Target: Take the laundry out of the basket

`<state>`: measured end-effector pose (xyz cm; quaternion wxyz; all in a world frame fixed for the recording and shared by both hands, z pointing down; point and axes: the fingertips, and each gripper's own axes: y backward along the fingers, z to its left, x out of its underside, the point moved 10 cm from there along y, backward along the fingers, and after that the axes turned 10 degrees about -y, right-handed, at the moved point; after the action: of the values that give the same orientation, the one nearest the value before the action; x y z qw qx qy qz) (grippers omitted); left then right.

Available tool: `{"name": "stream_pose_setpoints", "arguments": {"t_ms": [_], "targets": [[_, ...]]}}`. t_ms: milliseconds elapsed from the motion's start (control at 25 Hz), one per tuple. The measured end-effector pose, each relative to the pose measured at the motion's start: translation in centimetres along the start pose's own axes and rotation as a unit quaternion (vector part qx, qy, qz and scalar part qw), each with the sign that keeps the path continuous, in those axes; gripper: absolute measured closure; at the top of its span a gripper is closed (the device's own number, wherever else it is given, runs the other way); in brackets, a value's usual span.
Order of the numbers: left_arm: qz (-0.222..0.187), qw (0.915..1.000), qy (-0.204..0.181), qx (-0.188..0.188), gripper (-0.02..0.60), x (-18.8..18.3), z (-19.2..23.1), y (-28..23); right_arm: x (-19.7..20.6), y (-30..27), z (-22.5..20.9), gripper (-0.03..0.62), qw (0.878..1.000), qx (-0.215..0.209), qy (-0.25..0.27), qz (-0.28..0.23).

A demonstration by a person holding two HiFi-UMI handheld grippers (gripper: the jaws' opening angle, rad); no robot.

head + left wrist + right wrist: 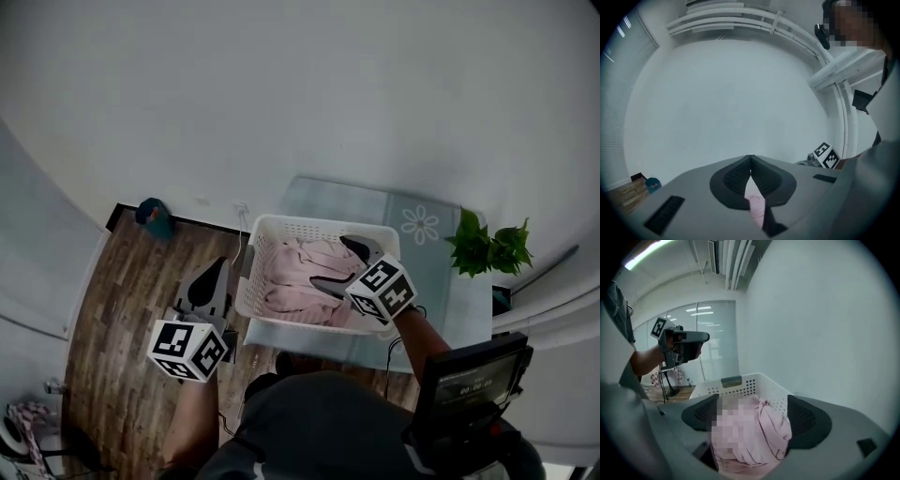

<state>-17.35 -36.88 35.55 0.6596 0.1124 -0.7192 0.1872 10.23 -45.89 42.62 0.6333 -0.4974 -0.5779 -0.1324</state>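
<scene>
None of the pink laundry (pixel 291 272) seems out of the basket (pixel 319 223) yet; your right hand-held gripper (pixel 336 264) hangs spread over it, your left hand-held gripper (pixel 216 277) pressed together.

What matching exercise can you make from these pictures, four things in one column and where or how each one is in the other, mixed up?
Things:
1. laundry
2. plant
3. left gripper
4. right gripper

Places or states:
A. over the wooden floor, left of the basket
B. over the basket, open
C. green, right of the basket
D. pink, lying in the basket

Pairs: 1-D, 2-C, 3-A, 4-B.
</scene>
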Motion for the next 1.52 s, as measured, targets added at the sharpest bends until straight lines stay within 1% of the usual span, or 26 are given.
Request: {"name": "stream_pose_setpoints", "arguments": {"t_ms": [80,200,360,520,720,880,1080,1240,1360,1400,1440,1520], "targets": [[0.001,1.0000,-0.003,0.002,0.572,0.3,0.8,-0.2,0.8,-1.8,-0.3,0.134,0.999,-0.013,-0.002,0.030],[0.010,1.0000,0.002,-0.001,0.572,1.1,2.0,-0.5,2.0,-4.2,-0.5,0.114,0.997,-0.021,0.001,0.074],[0.018,0.9997,0.017,-0.004,0.572,2.5,3.2,-1.1,3.5,-6.9,-1.2,0.094,0.991,-0.018,0.025,0.129],[0.021,0.9995,0.021,-0.004,0.572,3.4,4.1,-1.3,4.9,-9.3,-1.9,0.077,0.981,-0.028,0.048,0.184],[0.030,0.9991,0.032,-0.004,0.572,4.6,4.8,-1.8,7.2,-12.5,-2.7,0.071,0.965,-0.038,0.069,0.252],[0.035,0.9987,0.036,-0.005,0.572,5.3,5.2,-1.7,9.1,-14.7,-2.7,0.071,0.955,-0.053,0.074,0.282],[0.048,0.9978,0.041,-0.018,0.572,6.1,6.0,-1.1,9.9,-16.6,-3.0,0.072,0.947,-0.095,0.053,0.303],[0.061,0.9967,0.048,-0.026,0.573,6.8,6.8,-0.6,10.7,-18.2,-2.6,0.072,0.939,-0.116,0.061,0.317],[0.065,0.9961,0.053,-0.028,0.572,7.1,7.3,-0.5,10.3,-19.0,-2.0,0.075,0.932,-0.118,0.077,0.334],[0.066,0.9959,0.055,-0.029,0.572,7.2,7.4,-0.4,10.3,-19.2,-1.7,0.106,0.930,-0.120,0.087,0.337],[0.066,0.9958,0.056,-0.030,0.572,7.3,7.4,-0.4,10.4,-19.3,-1.4,0.156,0.929,-0.123,0.095,0.335],[0.066,0.9957,0.058,-0.029,0.572,7.5,7.2,-0.5,10.9,-19.2,-1.3,0.230,0.933,-0.129,0.095,0.323]]}}
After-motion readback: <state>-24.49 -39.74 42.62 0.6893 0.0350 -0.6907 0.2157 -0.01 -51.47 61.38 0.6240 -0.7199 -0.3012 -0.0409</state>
